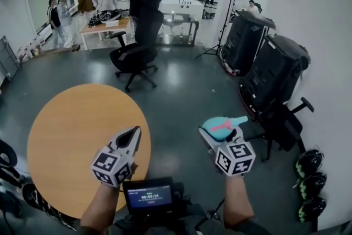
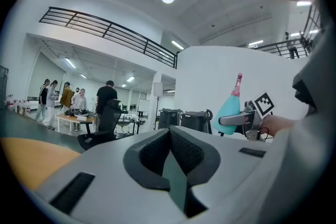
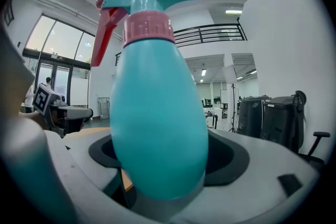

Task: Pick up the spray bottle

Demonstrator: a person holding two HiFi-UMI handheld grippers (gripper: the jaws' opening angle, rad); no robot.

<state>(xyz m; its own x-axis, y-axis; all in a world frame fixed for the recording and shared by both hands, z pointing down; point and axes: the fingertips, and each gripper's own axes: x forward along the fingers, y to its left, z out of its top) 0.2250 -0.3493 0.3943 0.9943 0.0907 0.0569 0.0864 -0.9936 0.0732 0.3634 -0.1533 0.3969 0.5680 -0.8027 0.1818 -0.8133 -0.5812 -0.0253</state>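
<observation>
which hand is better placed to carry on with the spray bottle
Right: the right gripper grips the bottle by its body, upright and off the table. The left gripper is shut and empty.

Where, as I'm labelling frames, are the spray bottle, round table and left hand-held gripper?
spray bottle (image 3: 157,113): right gripper view, teal body.
round table (image 1: 66,129): head view, bare orange top.
left hand-held gripper (image 1: 135,132): head view, closed jaw tips.

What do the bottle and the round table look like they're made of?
The bottle looks plastic: smooth teal surface with a soft sheen and a moulded shape. The table is probably wood or laminate: even, matte tan top, no grain visible.
</observation>
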